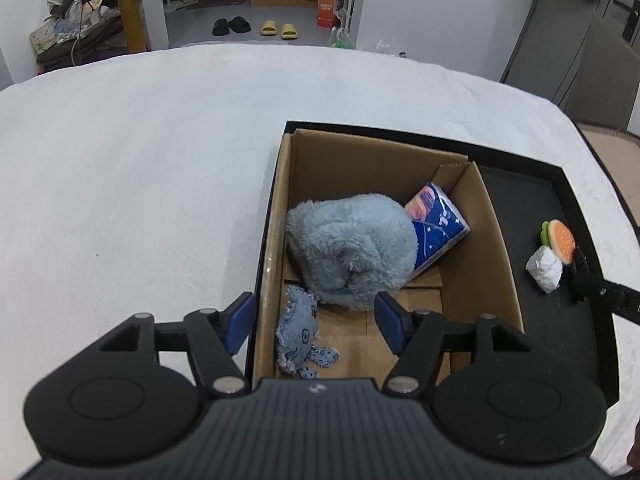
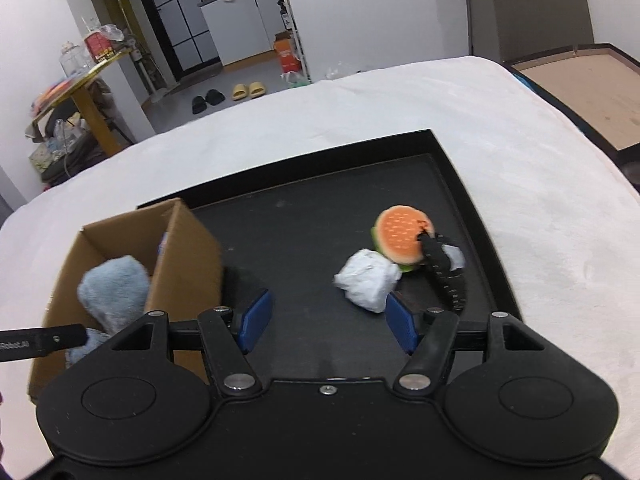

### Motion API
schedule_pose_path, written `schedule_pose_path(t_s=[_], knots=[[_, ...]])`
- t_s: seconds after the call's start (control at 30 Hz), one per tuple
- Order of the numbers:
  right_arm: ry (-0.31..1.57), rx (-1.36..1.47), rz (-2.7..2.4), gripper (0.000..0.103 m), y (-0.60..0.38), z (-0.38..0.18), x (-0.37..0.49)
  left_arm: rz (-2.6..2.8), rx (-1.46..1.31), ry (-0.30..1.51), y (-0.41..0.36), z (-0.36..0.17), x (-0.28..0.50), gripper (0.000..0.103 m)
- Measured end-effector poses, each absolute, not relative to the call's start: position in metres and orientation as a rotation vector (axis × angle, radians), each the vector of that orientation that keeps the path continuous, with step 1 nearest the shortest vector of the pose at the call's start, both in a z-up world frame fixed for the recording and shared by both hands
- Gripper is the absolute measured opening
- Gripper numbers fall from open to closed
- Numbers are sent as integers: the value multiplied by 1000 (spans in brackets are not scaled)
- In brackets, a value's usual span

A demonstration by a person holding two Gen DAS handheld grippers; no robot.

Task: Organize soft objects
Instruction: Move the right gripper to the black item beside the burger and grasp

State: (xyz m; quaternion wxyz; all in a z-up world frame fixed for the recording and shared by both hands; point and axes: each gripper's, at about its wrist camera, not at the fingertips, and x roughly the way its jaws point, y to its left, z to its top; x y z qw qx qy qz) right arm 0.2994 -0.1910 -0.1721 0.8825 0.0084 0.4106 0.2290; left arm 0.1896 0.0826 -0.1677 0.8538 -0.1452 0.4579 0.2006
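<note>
A cardboard box (image 1: pixel 476 216) stands in a black tray (image 1: pixel 560 208) on a white table. In it lie a fluffy blue plush (image 1: pixel 352 248), a small denim toy (image 1: pixel 300 328) and a blue tissue pack (image 1: pixel 436 224). My left gripper (image 1: pixel 312 324) is open and empty above the box's near end. On the tray lie a burger toy (image 2: pixel 404 234), a crumpled white wad (image 2: pixel 368 280) and a black strap (image 2: pixel 444 268). My right gripper (image 2: pixel 328 322) is open and empty, just short of the wad. The box (image 2: pixel 188 256) and the plush (image 2: pixel 116 288) show at its left.
The white table (image 1: pixel 140 180) spreads wide to the left and behind the tray. The other gripper's finger (image 1: pixel 612 294) reaches in at the right of the left wrist view. A dark-rimmed brown board (image 2: pixel 580 92) lies beyond the table's right edge.
</note>
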Motion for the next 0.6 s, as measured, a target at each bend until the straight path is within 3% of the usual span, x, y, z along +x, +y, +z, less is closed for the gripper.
schedule_pose_path(t_s=[0.6], knots=[[849,-169,331,63,-214,-209,340,474,-255,994,75,-174,210,66]])
